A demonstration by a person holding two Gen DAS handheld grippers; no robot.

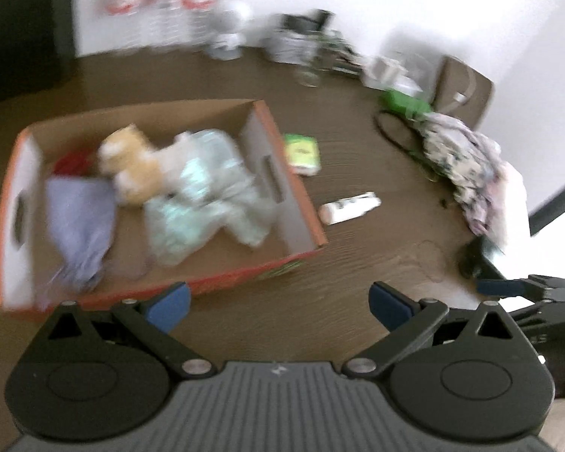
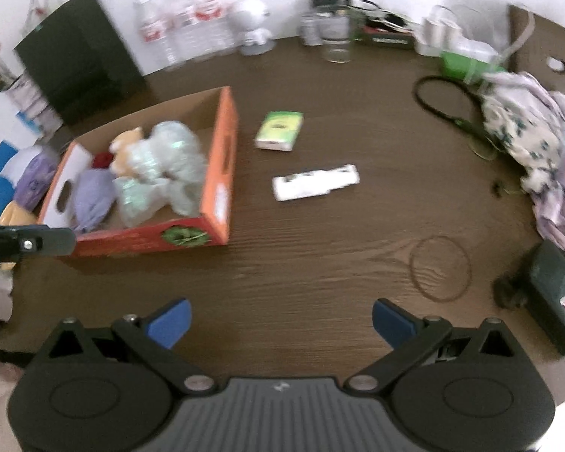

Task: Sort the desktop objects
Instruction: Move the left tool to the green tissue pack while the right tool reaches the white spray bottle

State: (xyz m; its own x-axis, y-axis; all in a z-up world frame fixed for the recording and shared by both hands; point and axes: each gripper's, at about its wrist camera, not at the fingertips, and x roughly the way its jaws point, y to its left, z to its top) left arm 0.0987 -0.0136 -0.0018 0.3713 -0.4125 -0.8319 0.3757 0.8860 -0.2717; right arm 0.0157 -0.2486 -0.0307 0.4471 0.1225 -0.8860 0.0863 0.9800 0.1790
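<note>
An orange cardboard box [image 1: 301, 203] [image 2: 222, 158] stands on the brown table and holds a tan plush toy [image 1: 132, 162] [image 2: 126, 147], a pale crumpled bag [image 1: 207, 188] [image 2: 165, 165] and a lilac cloth [image 1: 81, 218] [image 2: 94, 199]. A green tissue pack [image 1: 301, 150] [image 2: 278, 130] and a white tube [image 1: 348, 207] [image 2: 314, 182] lie on the table right of the box. My left gripper [image 1: 278, 307] is open and empty near the box's front wall. My right gripper [image 2: 280, 322] is open and empty above bare table.
Floral cloth [image 1: 467, 165] [image 2: 535, 139] is heaped at the right with a black cord [image 2: 439, 100] and a green packet [image 2: 463, 66]. A dark box [image 2: 553, 297] lies at the right edge. Water bottles [image 2: 184, 26], a glass [image 2: 335, 37] and a black box [image 2: 79, 56] line the back.
</note>
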